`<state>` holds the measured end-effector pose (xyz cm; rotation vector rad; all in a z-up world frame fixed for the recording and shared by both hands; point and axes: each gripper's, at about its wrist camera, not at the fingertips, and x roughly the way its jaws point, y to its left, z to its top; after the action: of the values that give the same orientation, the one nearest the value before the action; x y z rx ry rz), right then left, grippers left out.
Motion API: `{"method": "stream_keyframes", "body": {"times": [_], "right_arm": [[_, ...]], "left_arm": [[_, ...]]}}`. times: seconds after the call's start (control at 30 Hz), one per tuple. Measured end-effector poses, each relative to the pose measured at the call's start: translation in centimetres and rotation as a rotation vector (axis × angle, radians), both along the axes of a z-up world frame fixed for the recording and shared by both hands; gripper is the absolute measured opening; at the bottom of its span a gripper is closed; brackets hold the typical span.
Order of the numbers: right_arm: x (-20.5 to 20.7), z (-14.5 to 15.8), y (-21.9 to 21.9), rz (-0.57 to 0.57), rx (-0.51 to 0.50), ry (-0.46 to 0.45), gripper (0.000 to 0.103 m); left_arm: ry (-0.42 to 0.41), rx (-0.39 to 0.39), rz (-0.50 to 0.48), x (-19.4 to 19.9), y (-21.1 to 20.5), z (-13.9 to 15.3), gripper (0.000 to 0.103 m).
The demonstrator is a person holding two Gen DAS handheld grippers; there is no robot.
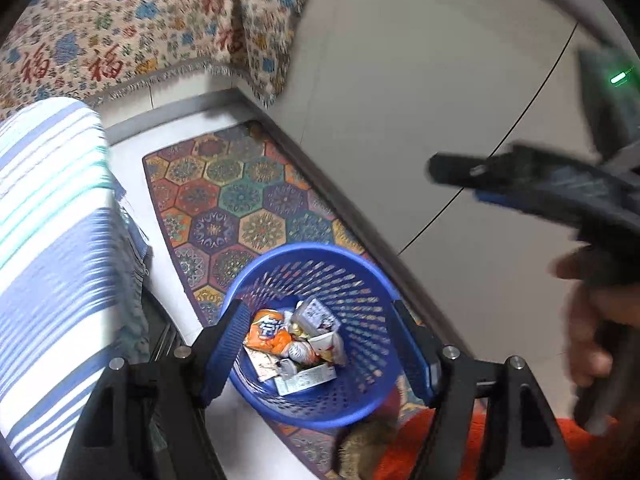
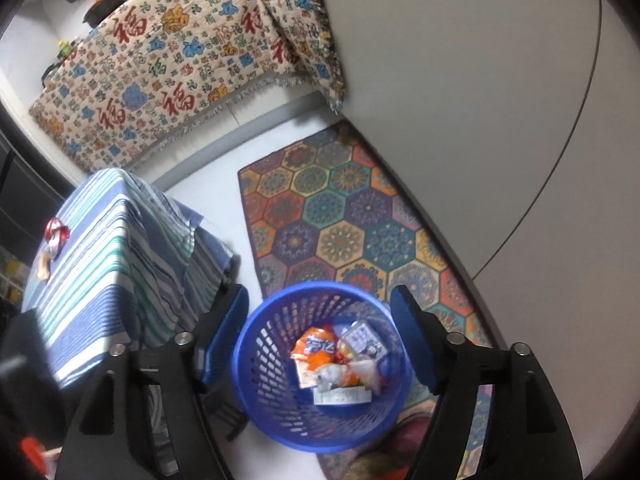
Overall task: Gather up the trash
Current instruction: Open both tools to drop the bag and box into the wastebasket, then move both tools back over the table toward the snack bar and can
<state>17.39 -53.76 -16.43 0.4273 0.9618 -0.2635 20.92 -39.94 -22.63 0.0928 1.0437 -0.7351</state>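
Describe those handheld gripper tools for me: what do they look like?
Each gripper, left and right, has two flat fingers with ribbed blue pads on a black angular frame with silver bolts. In the left wrist view, the right one has a black body with a small green light.

Blue perforated basket (image 2: pixel 280 400), hexagon-patterned multicolour rug (image 2: pixel 340 208), blue-striped tablecloth (image 2: pixel 112 248)

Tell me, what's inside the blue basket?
The blue basket holds crumpled trash: an orange wrapper, a small purple carton and white packets. Anything underneath that pile is hidden.
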Motion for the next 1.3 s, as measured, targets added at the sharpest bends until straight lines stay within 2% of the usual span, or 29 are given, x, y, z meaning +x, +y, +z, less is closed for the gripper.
{"method": "stream_keyframes", "body": {"times": [0.13,0.27,0.37,0.53,0.63,0.7,0.83,0.97,1.07,1.3], "right_arm": [[0.3,1.8,2.2,0.032,-0.056,-0.055,0.084],[1.2,3.5,6.8,0.128,-0.121,-0.11,0.084],[2.0,4.2,11.4,0.222,-0.157,-0.149,0.084],[3.2,4.2,22.0,0.456,-0.189,-0.206,0.085],[4.2,3.2,27.5,0.57,-0.169,-0.199,0.088],[4.9,2.1,30.1,0.616,-0.17,-0.175,0.092],[6.3,-0.1,34.5,0.708,-0.212,-0.113,0.092],[7.5,-1.5,36.6,0.755,-0.225,-0.07,0.092],[8.4,-2.3,36.7,0.778,-0.222,-0.051,0.093],[8.7,-2.6,36.3,0.768,-0.22,-0.082,0.1]], "left_arm": [[-0.045,-0.036,0.05,-1.5,5.2,4.2,0.073],[-0.1,0.02,0.177,-1.5,12.7,6.6,0.073],[-0.123,0.084,0.311,-0.2,18.5,6.8,0.073],[-0.147,0.175,0.518,2.2,27.2,6.1,0.073],[-0.141,0.214,0.606,3.9,31.3,5.3,0.073],[-0.125,0.21,0.652,5.2,33.4,4.9,0.073],[-0.114,0.14,0.684,7.1,36.1,5.2,0.073],[-0.109,0.106,0.671,10.8,35.8,5.8,0.073],[-0.091,0.104,0.661,14.2,35.2,5.8,0.073],[-0.038,0.149,0.698,20.6,35.3,4.6,0.073]]}}
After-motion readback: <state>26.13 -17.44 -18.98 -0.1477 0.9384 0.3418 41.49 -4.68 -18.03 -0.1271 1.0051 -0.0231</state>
